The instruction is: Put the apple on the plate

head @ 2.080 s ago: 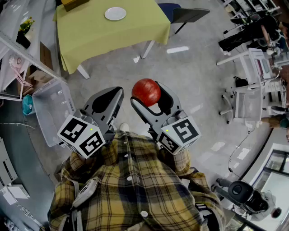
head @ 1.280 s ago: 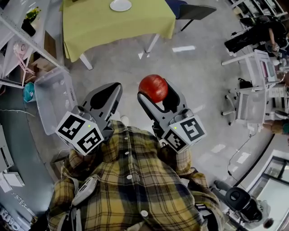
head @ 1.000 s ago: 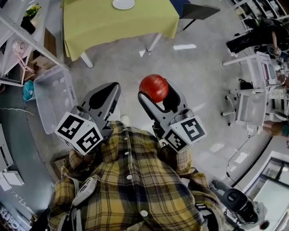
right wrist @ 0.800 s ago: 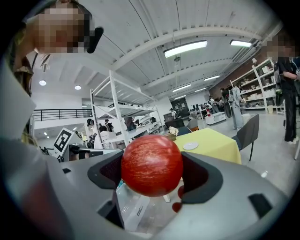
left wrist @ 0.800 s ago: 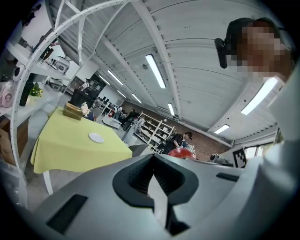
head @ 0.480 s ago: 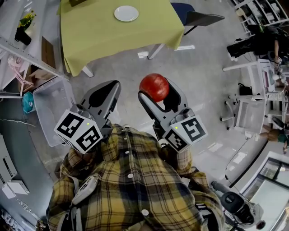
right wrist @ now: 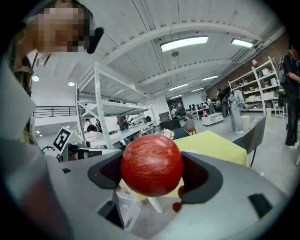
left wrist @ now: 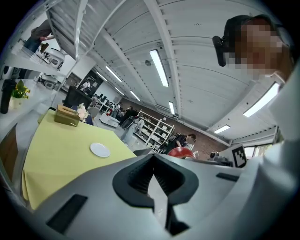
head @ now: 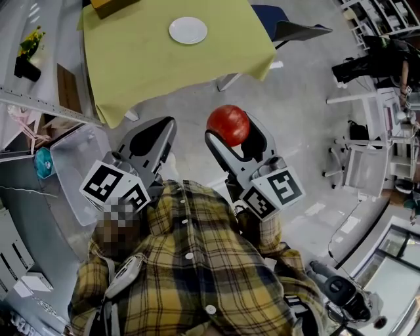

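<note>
A red apple (head: pixel 228 125) sits clamped in my right gripper (head: pixel 231 133), held over the grey floor in front of my chest; it fills the middle of the right gripper view as the apple (right wrist: pixel 152 164). My left gripper (head: pixel 153 139) is beside it, jaws closed together with nothing between them, shown as the left gripper (left wrist: pixel 154 180). A small white plate (head: pixel 188 30) lies on the yellow-green tablecloth of the table (head: pixel 131 59) ahead, also visible as the plate (left wrist: pixel 100 150) in the left gripper view. The apple (left wrist: pixel 180 152) peeks over the left gripper's edge.
A clear plastic bin (head: pixel 75 167) stands on the floor at my left beside metal shelving (head: pixel 33 105). A dark chair (head: pixel 292 29) stands right of the table. A cardboard box (head: pixel 108 5) sits at the table's far edge. Desks and equipment (head: pixel 367 138) line the right.
The table and plate have come further into view and closer as I moved toward them. Both grippers keep their pose, the apple still held in the right one.
</note>
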Demonstrator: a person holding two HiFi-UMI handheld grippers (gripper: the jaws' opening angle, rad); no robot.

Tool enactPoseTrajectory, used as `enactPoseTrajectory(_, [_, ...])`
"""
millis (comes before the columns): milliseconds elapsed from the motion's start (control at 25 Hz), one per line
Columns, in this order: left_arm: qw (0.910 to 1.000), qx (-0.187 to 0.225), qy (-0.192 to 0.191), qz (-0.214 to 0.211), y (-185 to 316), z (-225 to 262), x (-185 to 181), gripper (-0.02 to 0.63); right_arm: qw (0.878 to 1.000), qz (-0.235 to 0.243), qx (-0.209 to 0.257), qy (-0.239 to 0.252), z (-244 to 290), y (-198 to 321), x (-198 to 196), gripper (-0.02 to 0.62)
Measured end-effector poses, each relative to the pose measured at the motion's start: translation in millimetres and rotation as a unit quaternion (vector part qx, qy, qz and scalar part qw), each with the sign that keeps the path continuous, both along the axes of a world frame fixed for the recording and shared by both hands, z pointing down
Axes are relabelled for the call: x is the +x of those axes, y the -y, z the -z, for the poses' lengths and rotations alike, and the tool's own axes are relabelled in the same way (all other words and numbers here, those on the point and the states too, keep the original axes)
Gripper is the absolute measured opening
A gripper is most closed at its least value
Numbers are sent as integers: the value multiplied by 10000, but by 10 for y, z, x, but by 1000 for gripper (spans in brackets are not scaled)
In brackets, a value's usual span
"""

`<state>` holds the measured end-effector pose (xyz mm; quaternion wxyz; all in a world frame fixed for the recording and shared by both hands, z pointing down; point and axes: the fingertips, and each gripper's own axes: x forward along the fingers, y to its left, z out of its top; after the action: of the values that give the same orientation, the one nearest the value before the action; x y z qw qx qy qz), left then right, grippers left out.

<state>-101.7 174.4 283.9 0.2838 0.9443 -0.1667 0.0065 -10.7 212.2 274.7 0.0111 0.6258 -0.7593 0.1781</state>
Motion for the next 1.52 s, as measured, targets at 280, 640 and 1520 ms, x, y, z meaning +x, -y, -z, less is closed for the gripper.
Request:
enactPoseTrajectory(280, [9997,-167,88,-140,254,-111,55,8,9995,-242,-188,95,-114,260,122,354])
enactPoseTrajectory(640, [9997,-222,70,-6,566,-120,479,8,9993,-109,-345,59,-179,549,551,354])
enactPoseTrajectory(1520, [9921,205,-24,1234,1239,209,1789,8,9944,1053,-1,28,76,1281,1971,354])
